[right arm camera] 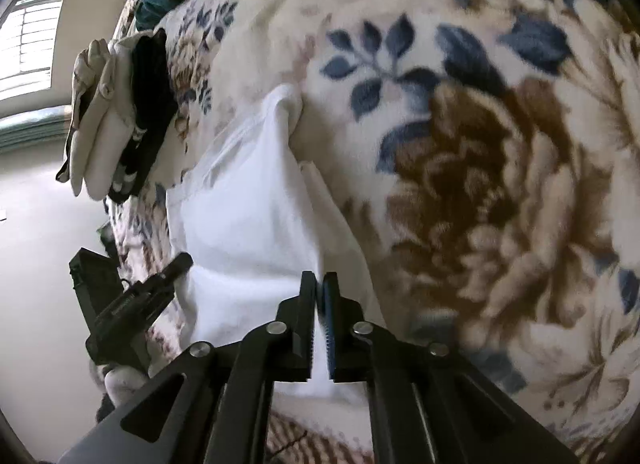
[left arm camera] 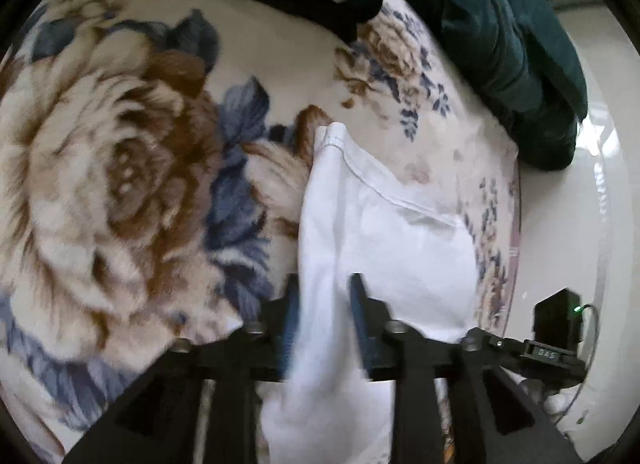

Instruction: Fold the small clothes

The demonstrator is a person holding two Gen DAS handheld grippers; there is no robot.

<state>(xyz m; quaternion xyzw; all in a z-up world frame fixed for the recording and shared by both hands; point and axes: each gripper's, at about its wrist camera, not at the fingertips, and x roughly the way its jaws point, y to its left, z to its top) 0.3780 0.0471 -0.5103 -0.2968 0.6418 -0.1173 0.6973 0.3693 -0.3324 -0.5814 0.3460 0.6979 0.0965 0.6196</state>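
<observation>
White garment [left arm camera: 384,224] pinched by both grippers [left arm camera: 326,284] [right arm camera: 319,284], near floral blanket [left arm camera: 120,144] edge.

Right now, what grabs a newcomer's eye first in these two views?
The white garment dominates the middle of both views, lying on a floral blanket with big brown roses and blue leaves. Both grippers grip its near edge: the left gripper with cloth bunched between its jaws, the right gripper pinched shut on it. Dark teal fabric sits heaped at the blanket's far edge.

Both wrist cameras look down along their claws, close over the bed [left arm camera: 120,168]; both share the white garment [left arm camera: 384,232].
</observation>
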